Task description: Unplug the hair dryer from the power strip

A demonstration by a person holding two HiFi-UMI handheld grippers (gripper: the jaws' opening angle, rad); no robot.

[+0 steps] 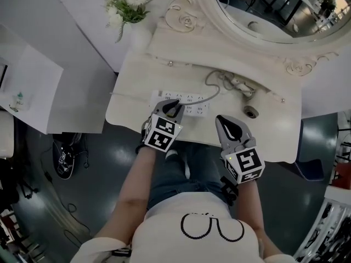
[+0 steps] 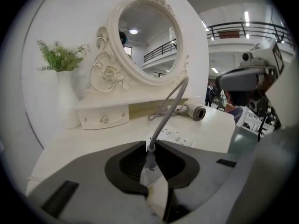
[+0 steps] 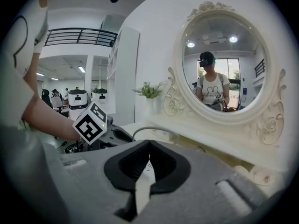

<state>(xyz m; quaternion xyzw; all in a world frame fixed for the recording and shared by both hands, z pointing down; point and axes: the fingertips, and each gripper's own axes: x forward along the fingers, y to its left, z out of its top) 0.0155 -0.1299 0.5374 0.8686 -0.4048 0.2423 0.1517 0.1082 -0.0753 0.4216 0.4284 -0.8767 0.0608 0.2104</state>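
Your left gripper (image 1: pixel 174 106) jaws clamp the grey plug (image 2: pixel 150 158) at the white power strip (image 1: pixel 195 107). Your right gripper (image 1: pixel 220 120) jaws are together. The white ceramic vase (image 1: pixel 140 37) stands well apart.

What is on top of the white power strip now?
A grey plug with its cable, clamped by the left tool. The tool covers the power strip beneath it, so the prongs are unseen.
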